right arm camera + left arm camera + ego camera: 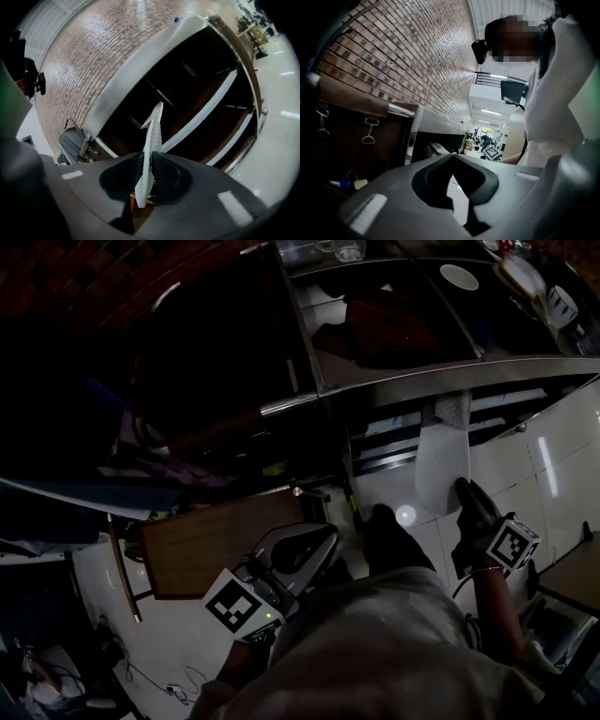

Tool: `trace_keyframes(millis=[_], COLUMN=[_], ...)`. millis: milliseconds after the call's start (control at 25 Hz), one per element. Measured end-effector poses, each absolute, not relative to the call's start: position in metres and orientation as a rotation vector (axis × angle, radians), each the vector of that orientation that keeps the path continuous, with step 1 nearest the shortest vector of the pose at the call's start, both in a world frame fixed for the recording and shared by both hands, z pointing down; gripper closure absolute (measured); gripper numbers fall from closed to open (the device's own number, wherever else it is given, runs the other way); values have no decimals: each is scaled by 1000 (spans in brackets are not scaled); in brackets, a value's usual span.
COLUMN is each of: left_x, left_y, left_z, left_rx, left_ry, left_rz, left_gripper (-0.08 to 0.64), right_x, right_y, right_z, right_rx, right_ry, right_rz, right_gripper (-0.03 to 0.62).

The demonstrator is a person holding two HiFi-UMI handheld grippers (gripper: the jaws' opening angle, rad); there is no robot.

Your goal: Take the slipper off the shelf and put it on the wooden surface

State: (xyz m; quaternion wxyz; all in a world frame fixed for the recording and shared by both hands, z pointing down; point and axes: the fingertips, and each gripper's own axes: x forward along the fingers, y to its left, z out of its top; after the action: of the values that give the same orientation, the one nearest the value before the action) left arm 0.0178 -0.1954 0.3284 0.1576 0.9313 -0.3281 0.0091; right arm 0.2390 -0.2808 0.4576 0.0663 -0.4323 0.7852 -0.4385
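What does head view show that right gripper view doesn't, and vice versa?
Head view only: the wooden surface, the left gripper beside it, and the white slipper seen flat-on below the shelf front edge. Right gripper view only: the tongs shut on the slipper, seen edge-on, and the brick wall. Both: the right gripper holding the slipper in front of the shelf.

We see the slipper (442, 460) only in part; its lower end is covered by the right gripper (466, 495) pinching it; whether its upper end touches the shelf (450, 376) we cannot tell; left of the slipper, the dark recess (206, 362) is too dim to read; above it lies a dark red heap (384, 329) we cannot name; the wooden surface (216, 540) is partly behind the left gripper (317, 536).
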Motion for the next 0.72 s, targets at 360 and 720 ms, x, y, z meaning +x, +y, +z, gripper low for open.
trace_keyframes(millis=[360,720], left_x=[-61,-99], left_y=[-108,-52], left_z=[303,298], left_rx=[2729,2740], left_ry=[-1034,-1004], left_rz=[-37,-63], left_gripper=[568,568], right_x=[169,119], right_y=[-179,-119], right_z=[415,377], right_rx=[-1258,-1264], right_ry=[2418,2360], right_rz=[-1232,-1174], right_gripper=[538,538])
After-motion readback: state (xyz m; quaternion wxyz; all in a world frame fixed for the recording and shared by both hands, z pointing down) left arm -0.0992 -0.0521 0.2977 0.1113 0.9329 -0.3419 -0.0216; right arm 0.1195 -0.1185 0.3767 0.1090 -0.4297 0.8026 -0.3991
